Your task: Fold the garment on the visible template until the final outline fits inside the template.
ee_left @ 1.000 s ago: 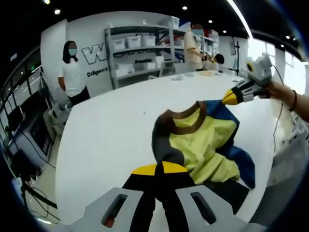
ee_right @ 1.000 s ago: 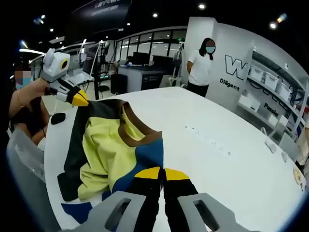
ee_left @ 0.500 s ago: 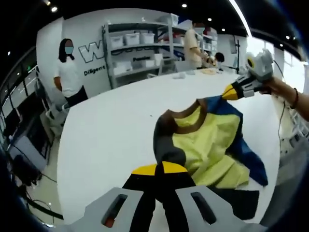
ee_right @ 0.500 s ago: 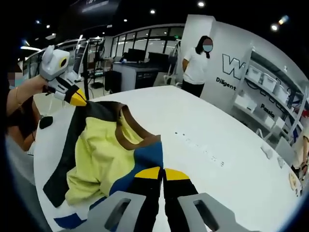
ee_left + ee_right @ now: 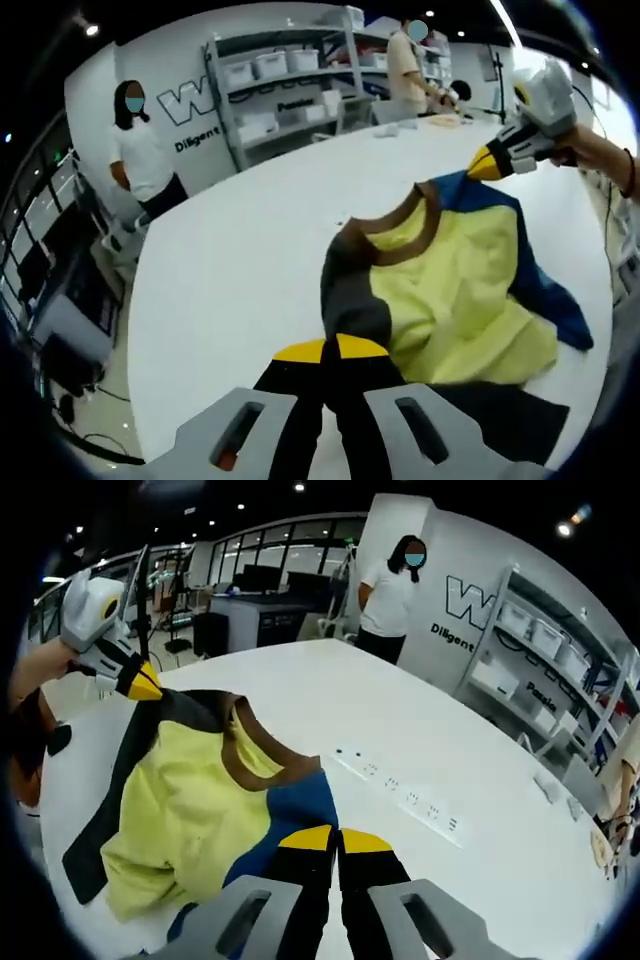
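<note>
A yellow shirt (image 5: pixel 450 290) with a brown collar, one dark grey sleeve and one blue sleeve is stretched between the two grippers over the white table (image 5: pixel 240 260). My left gripper (image 5: pixel 330 352) is shut on the dark grey shoulder. It also shows far left in the right gripper view, as the left gripper (image 5: pixel 140 688) with a yellow tip. My right gripper (image 5: pixel 335 838) is shut on the blue shoulder of the shirt (image 5: pixel 180 800). In the left gripper view the right gripper (image 5: pixel 483 165) holds that shoulder at upper right. The shirt's lower part lies crumpled on the table.
A row of small dark marks (image 5: pixel 400 790) runs across the table (image 5: pixel 450 720). A person (image 5: pixel 140 140) stands past the far table edge, beside shelves with white bins (image 5: pixel 290 80). Another person (image 5: pixel 410 65) stands at the back. A hand (image 5: pixel 600 155) holds the right gripper.
Both grippers keep their hold on the shoulders. The shirt has spread wider between them, and its yellow body and blue sleeve now lie flatter on the table.
</note>
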Motion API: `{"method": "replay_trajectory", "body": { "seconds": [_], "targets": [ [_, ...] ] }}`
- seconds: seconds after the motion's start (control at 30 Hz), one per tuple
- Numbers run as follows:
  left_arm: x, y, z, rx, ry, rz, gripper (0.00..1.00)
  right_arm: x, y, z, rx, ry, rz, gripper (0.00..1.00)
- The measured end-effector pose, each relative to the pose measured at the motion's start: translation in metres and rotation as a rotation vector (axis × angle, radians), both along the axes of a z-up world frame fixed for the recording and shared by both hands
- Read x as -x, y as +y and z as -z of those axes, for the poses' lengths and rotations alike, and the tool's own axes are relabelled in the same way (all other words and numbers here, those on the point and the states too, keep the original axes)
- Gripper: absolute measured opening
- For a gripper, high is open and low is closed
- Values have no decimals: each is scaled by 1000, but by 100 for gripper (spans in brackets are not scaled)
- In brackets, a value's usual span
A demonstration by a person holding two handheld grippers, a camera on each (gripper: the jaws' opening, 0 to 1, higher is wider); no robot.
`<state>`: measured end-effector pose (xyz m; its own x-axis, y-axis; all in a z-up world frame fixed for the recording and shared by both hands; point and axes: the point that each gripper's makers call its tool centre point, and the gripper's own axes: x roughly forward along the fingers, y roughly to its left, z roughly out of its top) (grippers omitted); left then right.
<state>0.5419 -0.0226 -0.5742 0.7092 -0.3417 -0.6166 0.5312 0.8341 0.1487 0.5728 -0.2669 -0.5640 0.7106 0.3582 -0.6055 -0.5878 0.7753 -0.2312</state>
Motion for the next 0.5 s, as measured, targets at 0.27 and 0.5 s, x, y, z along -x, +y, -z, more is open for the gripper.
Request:
{"method": "replay_trajectory", "body": {
  "seconds": [0.27,0.5],
  "targets": [
    [-24,3,31,-46,37,-19,2,-23,5,21,68,12,-1,0],
    [-35,5,59,-98,91,-16,2,-38,-2,47,130,57,43,0]
  ]
}}
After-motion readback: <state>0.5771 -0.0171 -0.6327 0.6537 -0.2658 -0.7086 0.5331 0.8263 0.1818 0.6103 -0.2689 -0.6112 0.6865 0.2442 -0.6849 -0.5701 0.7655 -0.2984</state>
